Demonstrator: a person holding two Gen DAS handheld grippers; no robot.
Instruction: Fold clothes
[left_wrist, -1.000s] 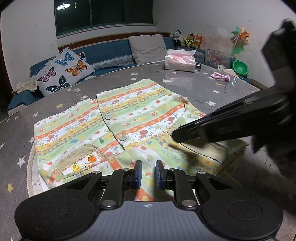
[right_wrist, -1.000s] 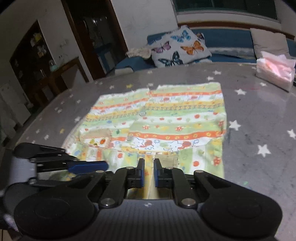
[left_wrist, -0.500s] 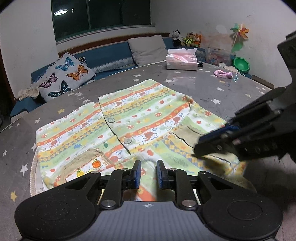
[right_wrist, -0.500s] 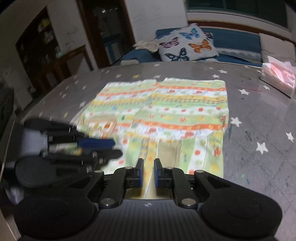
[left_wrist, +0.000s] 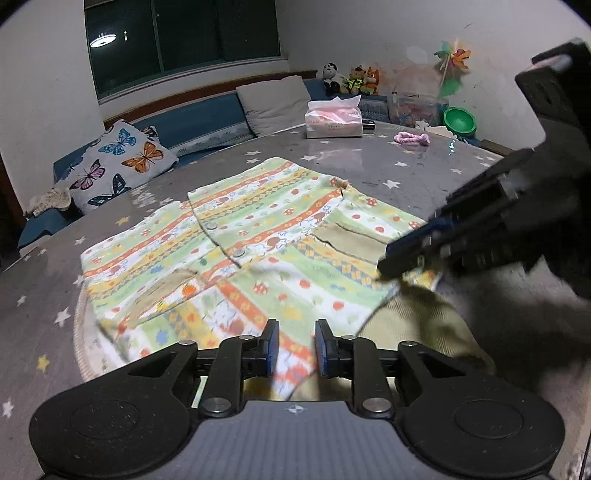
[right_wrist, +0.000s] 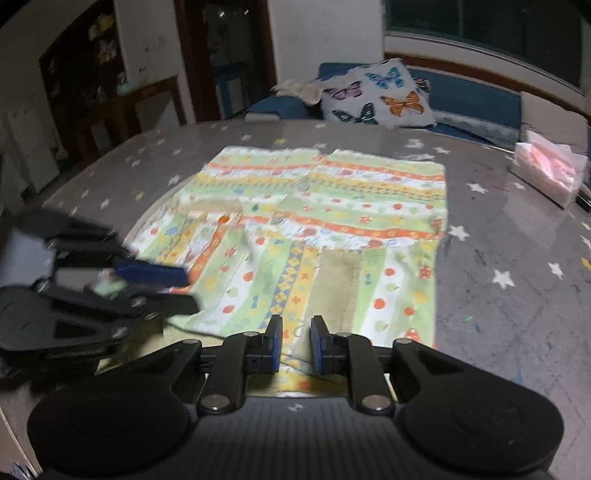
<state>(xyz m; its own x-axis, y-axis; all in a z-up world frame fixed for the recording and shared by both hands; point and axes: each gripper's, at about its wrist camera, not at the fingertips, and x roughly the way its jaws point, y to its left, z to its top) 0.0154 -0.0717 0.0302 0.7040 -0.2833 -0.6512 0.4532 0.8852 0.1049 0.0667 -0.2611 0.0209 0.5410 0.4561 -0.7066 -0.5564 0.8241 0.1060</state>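
Fingers (left_wrist: 272, 345) of your left gripper (left_wrist: 295, 347) stand narrow, and the near edge of the shirt (left_wrist: 258, 229) runs up between them, so they seem to be pinching it. From the right camera the same gripper sits over the shirt's near left corner, blurred, so it is likely on the move.

The shirt lies flat on the starred surface (left_wrist: 424, 173), front up. Its buttons (left_wrist: 240, 253) run down the middle. A near section, with stripes running the other way, lies across the body. This looks like a fold being carried from the near edge toward the far hem. Lift both corners to one height and move them at one pace, so the crease forms straight across the buttons and does not slant.

Your right gripper (right_wrist: 295, 343) also stands narrow over the near edge. In the left camera the cloth rises to its tip and shows a tan underside, so it appears to hold that corner. Pull gently outward against the left side to take out slack. Lay the edge down square with the far hem, then let go.
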